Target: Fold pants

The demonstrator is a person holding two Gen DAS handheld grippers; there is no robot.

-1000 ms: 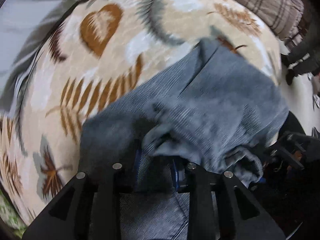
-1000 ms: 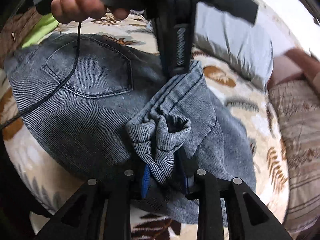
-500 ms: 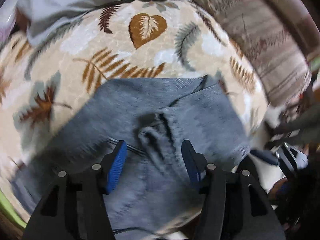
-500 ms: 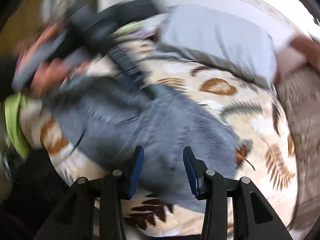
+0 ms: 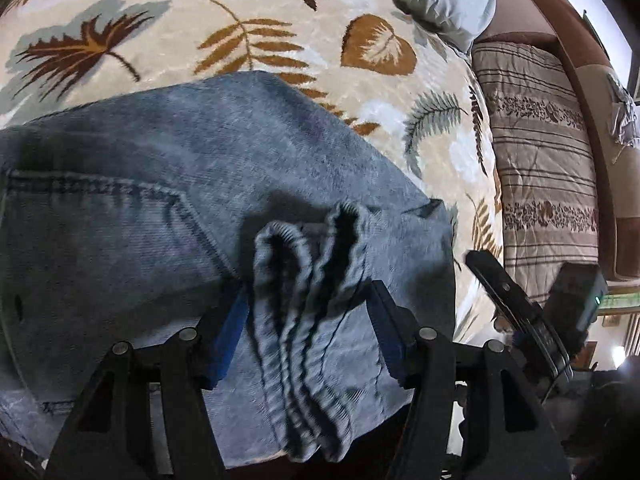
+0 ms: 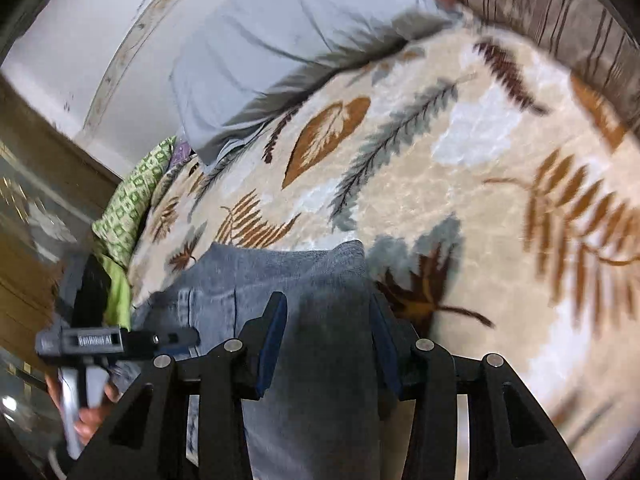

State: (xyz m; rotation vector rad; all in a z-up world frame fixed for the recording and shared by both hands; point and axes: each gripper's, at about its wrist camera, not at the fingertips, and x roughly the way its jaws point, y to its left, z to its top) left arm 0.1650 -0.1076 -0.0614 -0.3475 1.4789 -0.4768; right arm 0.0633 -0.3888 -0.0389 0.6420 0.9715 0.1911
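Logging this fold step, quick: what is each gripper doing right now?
Left gripper: open, its fingers either side of the bunched hem of the jeans, not pinching it.
Right gripper: open above the jeans, holding nothing.

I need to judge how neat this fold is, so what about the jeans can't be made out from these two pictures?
- Left wrist view: the near part of the jeans is hidden behind the open left gripper and cut off by the bottom edge.
- Right wrist view: motion blur smears the denim between the open right gripper fingers; seams unreadable.
- Neither view shows the whole outline, nor any layers underneath.
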